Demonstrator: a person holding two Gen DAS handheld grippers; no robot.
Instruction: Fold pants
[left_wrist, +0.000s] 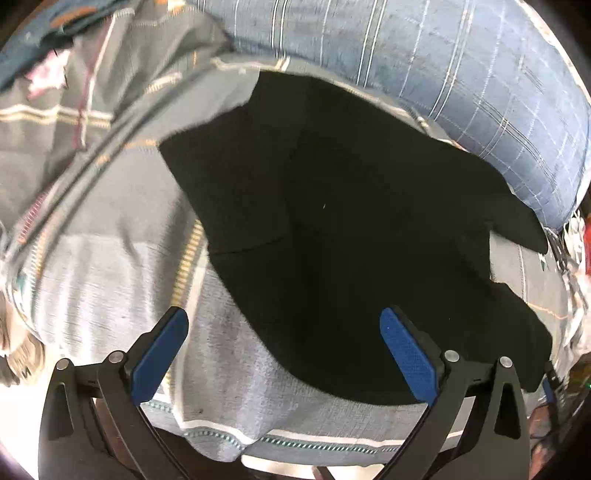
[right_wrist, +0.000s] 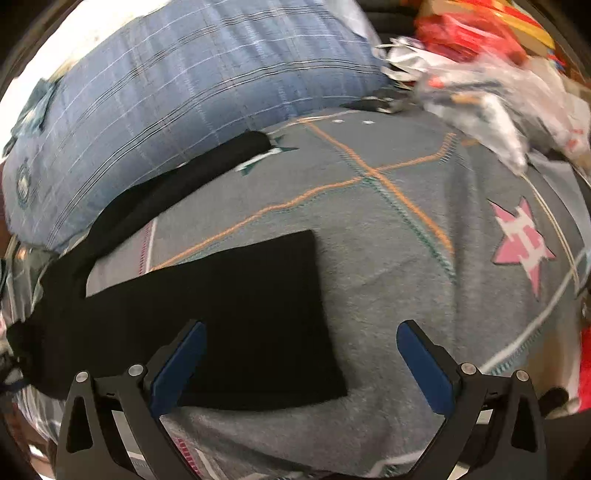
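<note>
Black pants (left_wrist: 332, 229) lie spread flat on a grey patterned blanket (left_wrist: 110, 229). In the left wrist view the wide waist part fills the middle. My left gripper (left_wrist: 284, 325) is open and empty, hovering over the pants' near edge. In the right wrist view the two legs (right_wrist: 240, 317) stretch from the left, one leg end square in front, the other (right_wrist: 177, 184) running along a pillow. My right gripper (right_wrist: 301, 339) is open and empty, just above the near leg's end.
A blue plaid pillow (left_wrist: 424, 55) (right_wrist: 166, 92) lies along the far side of the pants. A heap of red and white bags and clutter (right_wrist: 487, 62) sits at the far right. The blanket (right_wrist: 424, 240) carries a pink star patch (right_wrist: 521, 240).
</note>
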